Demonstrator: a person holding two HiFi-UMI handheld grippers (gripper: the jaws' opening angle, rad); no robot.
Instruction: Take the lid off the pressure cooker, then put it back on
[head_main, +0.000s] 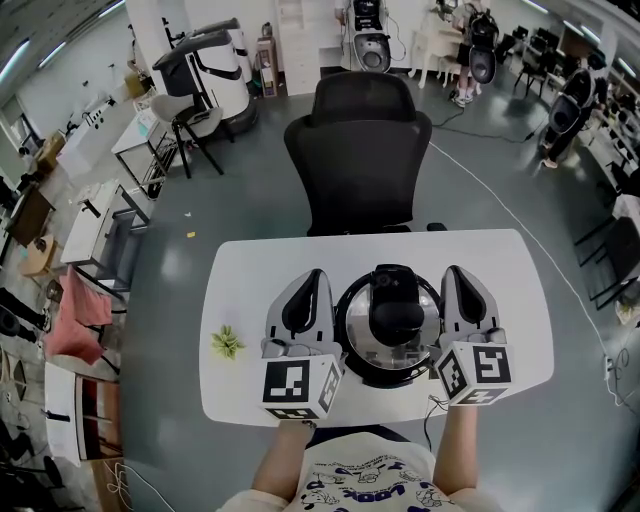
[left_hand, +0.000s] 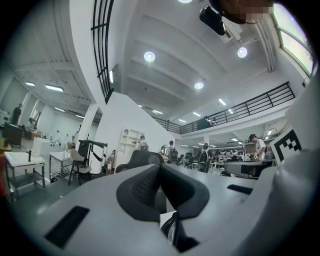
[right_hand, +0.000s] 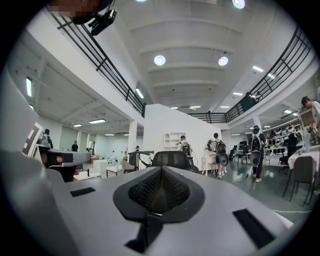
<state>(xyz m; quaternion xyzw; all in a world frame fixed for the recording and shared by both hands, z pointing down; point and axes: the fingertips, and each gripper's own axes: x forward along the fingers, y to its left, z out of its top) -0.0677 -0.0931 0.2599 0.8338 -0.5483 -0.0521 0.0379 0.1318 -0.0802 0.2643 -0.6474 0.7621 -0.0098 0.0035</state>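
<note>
The pressure cooker (head_main: 352, 330) stands mid-table, steel with a black rim. Its lid (head_main: 425, 300) is on, with a bulky black handle (head_main: 397, 300) across the top. My left gripper (head_main: 312, 276) lies level just left of the pot, jaws shut and empty, apart from it. My right gripper (head_main: 458, 272) lies level just right of the pot, likewise shut and empty. In the left gripper view the shut jaws (left_hand: 159, 166) point across the room. The right gripper view also shows shut jaws (right_hand: 161, 170) with nothing between them.
The white table (head_main: 250, 270) also holds a small green plant (head_main: 227, 342) near its left front. A black office chair (head_main: 360, 150) stands behind the far edge. A cable (head_main: 436, 405) hangs off the front edge at right.
</note>
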